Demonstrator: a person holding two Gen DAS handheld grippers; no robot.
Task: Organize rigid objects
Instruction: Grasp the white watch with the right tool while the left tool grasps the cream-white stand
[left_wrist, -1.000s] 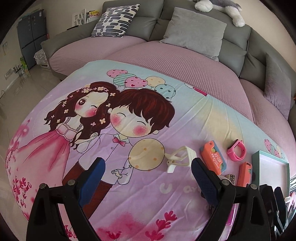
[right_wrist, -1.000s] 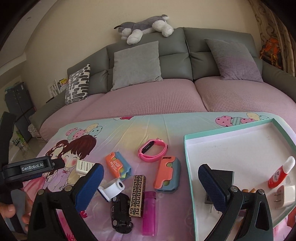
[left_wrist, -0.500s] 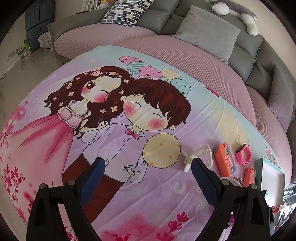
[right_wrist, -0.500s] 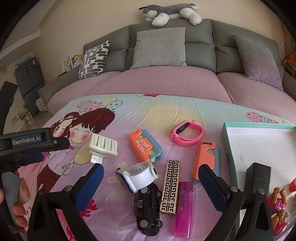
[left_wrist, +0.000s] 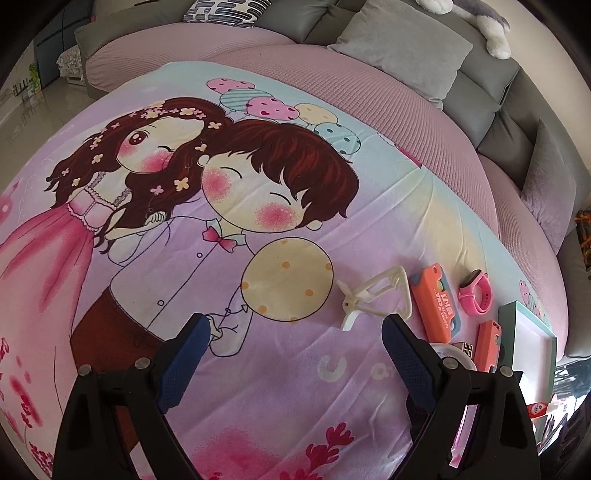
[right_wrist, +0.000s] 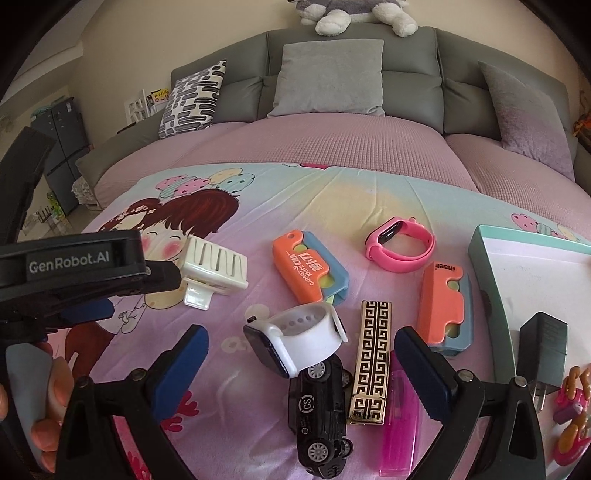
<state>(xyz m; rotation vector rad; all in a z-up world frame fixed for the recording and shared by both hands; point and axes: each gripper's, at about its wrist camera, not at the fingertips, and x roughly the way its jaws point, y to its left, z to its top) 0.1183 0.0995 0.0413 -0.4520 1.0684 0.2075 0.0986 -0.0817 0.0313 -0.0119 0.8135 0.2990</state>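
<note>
Several small hard items lie loose on my cartoon-print sheet (right_wrist: 332, 192), most of them in the lower middle of the right wrist view. A white watch (right_wrist: 295, 341) leans on the roof of a black toy car (right_wrist: 321, 417), and both sit between my right tongs (right_wrist: 301, 363), whose blue pads stand wide apart and touch nothing. Just right of the car lies a gold patterned lighter (right_wrist: 371, 360), with a pink lighter (right_wrist: 399, 424) beside it at the bottom edge. Above them I see an orange cutter (right_wrist: 308, 266) and, to the right, a second orange cutter (right_wrist: 443, 306). A pink wristband (right_wrist: 400, 245) sits further up. A white hair clip (right_wrist: 212, 267) lies at centre left, next to my left tool.

At the right edge is a teal-rimmed tray (right_wrist: 484, 254), holding a black plug (right_wrist: 541, 354) and some pink bits I cannot identify.

In the left wrist view, my left tongs (left_wrist: 291, 349) are also spread open over bare sheet, holding nothing; the hair clip sits up and to the right of their right pad. A grey sofa (right_wrist: 351, 48) fills the top.
</note>
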